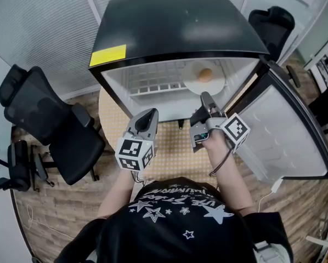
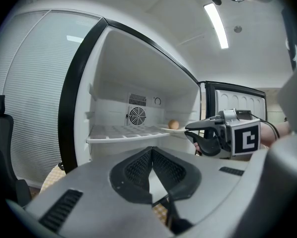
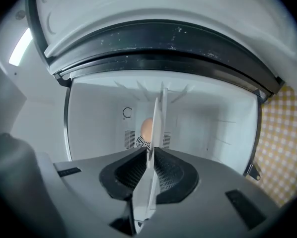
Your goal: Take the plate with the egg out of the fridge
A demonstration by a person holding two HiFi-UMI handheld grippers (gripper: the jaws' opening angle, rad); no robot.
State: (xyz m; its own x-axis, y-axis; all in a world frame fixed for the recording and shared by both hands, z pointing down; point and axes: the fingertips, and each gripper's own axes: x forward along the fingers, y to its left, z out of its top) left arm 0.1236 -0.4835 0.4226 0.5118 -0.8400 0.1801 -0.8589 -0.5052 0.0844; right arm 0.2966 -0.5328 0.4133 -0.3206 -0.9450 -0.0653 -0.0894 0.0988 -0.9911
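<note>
A small fridge [image 1: 175, 26] stands open in front of me. On its shelf at the right lies a white plate [image 1: 194, 82] with a brown egg [image 1: 205, 74] on it. My right gripper [image 1: 206, 96] reaches to the plate's near rim and is shut on it. In the right gripper view the plate [image 3: 156, 133] runs edge-on between the pads, with the egg [image 3: 146, 129] behind it. My left gripper [image 1: 151, 113] hangs in front of the fridge, shut and empty. From the left gripper view I see the egg [image 2: 174, 124] and the right gripper [image 2: 188, 130] at the shelf's edge.
The fridge door [image 1: 287, 130] is swung open to the right. A white shelf [image 1: 153, 81] spans the fridge to the left of the plate. A black office chair [image 1: 49, 125] stands at the left, another chair [image 1: 271, 23] behind the fridge at the right. A checked mat [image 1: 169, 147] covers the floor below.
</note>
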